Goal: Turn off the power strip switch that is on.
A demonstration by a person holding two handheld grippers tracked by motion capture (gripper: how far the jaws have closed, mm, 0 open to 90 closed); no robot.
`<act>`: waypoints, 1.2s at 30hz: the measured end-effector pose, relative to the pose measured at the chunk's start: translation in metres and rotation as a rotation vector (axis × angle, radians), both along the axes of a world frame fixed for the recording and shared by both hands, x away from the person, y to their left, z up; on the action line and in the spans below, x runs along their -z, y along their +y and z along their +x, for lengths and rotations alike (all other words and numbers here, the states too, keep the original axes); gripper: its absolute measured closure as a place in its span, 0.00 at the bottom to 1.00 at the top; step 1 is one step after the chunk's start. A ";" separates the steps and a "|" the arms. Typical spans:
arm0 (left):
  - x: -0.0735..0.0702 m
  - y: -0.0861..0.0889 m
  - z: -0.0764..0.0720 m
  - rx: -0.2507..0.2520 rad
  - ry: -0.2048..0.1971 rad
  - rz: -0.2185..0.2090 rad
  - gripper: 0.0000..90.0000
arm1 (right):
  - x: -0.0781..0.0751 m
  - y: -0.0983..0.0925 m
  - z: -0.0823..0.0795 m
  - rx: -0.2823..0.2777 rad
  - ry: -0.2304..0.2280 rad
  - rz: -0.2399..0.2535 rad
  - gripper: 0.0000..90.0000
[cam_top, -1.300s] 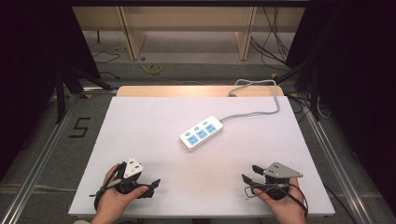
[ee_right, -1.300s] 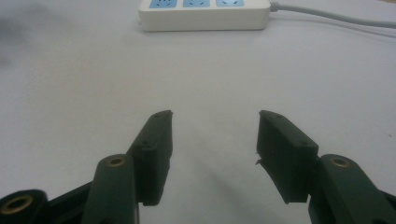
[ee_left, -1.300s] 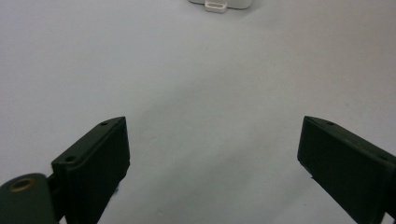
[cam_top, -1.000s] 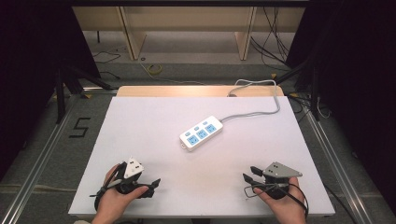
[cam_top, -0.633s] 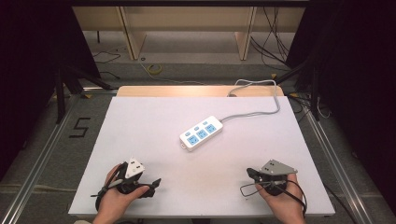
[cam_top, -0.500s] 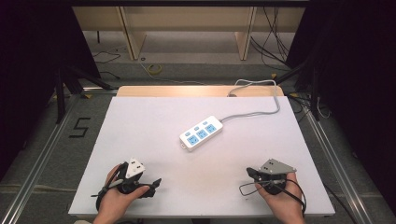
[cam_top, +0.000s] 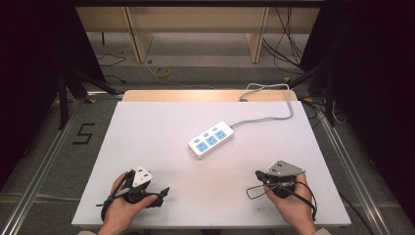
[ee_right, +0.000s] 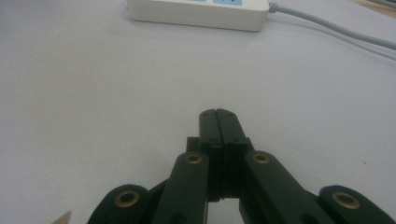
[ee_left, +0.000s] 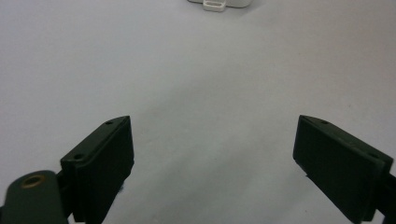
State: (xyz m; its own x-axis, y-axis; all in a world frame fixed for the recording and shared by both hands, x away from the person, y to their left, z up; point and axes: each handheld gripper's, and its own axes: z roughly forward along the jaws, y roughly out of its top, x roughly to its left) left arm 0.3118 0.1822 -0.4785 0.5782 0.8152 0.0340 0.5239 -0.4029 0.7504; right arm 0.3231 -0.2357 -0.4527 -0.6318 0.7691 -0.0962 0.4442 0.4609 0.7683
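Note:
A white power strip (cam_top: 211,139) with blue sockets lies near the middle of the white table (cam_top: 147,127); its grey cable (cam_top: 274,105) runs off the far right edge. My left gripper (cam_top: 155,192) rests at the near left, held by a hand, its jaws wide open with bare table between them (ee_left: 212,163). My right gripper (cam_top: 259,175) sits at the near right, jaws pressed together with nothing held (ee_right: 218,116). The power strip (ee_right: 196,11) lies ahead of the right gripper, and the strip's end tab (ee_left: 215,4) shows far ahead of the left.
A wooden strip (cam_top: 205,95) borders the table's far edge. Wooden shelf legs (cam_top: 137,34) and loose cables (cam_top: 161,73) lie on the floor beyond. A "5" marking (cam_top: 84,133) sits on the floor at the left.
My right gripper has shifted slightly left and turned a little. The left gripper and the power strip have stayed put.

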 end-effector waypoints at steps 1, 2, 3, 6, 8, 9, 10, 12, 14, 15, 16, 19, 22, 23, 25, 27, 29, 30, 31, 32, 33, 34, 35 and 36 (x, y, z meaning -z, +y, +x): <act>0.000 0.000 0.000 0.000 0.000 0.000 0.13 | 0.000 0.001 0.001 0.000 0.004 -0.002 1.00; 0.000 0.000 0.000 0.001 0.001 0.000 0.13 | 0.000 0.001 0.001 0.000 0.004 -0.002 1.00; 0.000 0.000 0.000 0.001 0.002 0.001 0.13 | -0.001 0.002 0.002 -0.002 0.007 -0.005 1.00; 0.000 0.000 0.000 0.002 0.002 0.000 0.13 | -0.002 0.004 0.004 -0.008 0.006 -0.008 1.00; 0.000 0.000 0.000 0.003 0.002 0.002 0.13 | -0.002 0.004 0.005 -0.006 0.007 -0.009 1.00; 0.000 0.000 0.000 0.004 0.003 0.004 0.13 | -0.002 0.005 0.005 -0.009 0.009 -0.013 1.00; 0.000 -0.001 0.000 0.002 0.001 -0.001 0.13 | -0.003 0.006 0.007 -0.009 0.011 -0.015 1.00; 0.000 -0.001 0.000 0.003 0.003 0.002 0.13 | -0.003 0.007 0.008 -0.011 0.010 -0.016 1.00; 0.000 -0.001 0.000 0.002 0.002 0.000 0.13 | -0.005 0.009 0.011 -0.013 0.009 -0.019 1.00; 0.001 -0.001 0.000 0.000 0.000 -0.002 0.13 | -0.005 0.009 0.012 -0.015 0.008 -0.021 1.00; 0.000 -0.001 0.000 0.001 0.002 -0.001 0.13 | -0.006 0.010 0.013 -0.016 0.009 -0.022 1.00; 0.001 -0.001 0.000 0.001 0.000 -0.002 0.13 | -0.007 0.012 0.016 -0.018 0.010 -0.024 1.00; 0.001 -0.001 0.000 0.003 0.001 0.001 0.13 | -0.008 0.014 0.018 -0.021 0.011 -0.027 1.00; 0.001 -0.001 0.000 0.001 0.001 -0.002 0.13 | -0.008 0.015 0.019 -0.023 0.010 -0.030 1.00; 0.001 -0.001 0.000 0.001 0.000 -0.001 0.13 | -0.009 0.016 0.021 -0.025 0.009 -0.031 1.00; 0.001 -0.001 0.000 0.003 0.001 0.002 0.13 | -0.009 0.017 0.022 -0.024 0.012 -0.030 1.00; 0.001 -0.001 0.000 0.001 0.000 0.000 0.13 | -0.010 0.019 0.024 -0.027 0.014 -0.035 1.00; 0.001 -0.001 0.000 0.001 0.000 0.000 0.13 | -0.010 0.019 0.024 -0.027 0.014 -0.035 1.00; 0.001 -0.001 0.000 0.001 0.000 0.000 0.13 | -0.010 0.021 0.026 -0.028 0.016 -0.038 1.00; 0.001 -0.001 0.000 0.001 0.000 0.000 0.13 | -0.010 0.021 0.026 -0.028 0.016 -0.038 1.00; 0.001 -0.001 0.000 0.001 0.001 0.001 0.13 | -0.011 0.021 0.027 -0.031 0.022 -0.044 1.00; 0.001 -0.001 0.000 0.003 -0.001 0.002 0.13 | -0.011 0.021 0.027 -0.031 0.022 -0.044 1.00; 0.001 -0.001 0.001 0.003 -0.001 0.003 0.13 | -0.012 0.023 0.029 -0.031 0.023 -0.048 1.00; 0.001 -0.001 0.001 0.003 -0.001 0.002 0.13 | -0.012 0.023 0.029 -0.031 0.023 -0.048 1.00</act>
State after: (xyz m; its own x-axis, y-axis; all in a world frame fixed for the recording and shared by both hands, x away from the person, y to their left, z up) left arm 0.3124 0.1809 -0.4795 0.5807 0.8133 0.0360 0.5222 -0.4061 0.7500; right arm 0.3524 -0.2132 -0.4409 -0.6577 0.7441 -0.1173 0.4465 0.5105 0.7349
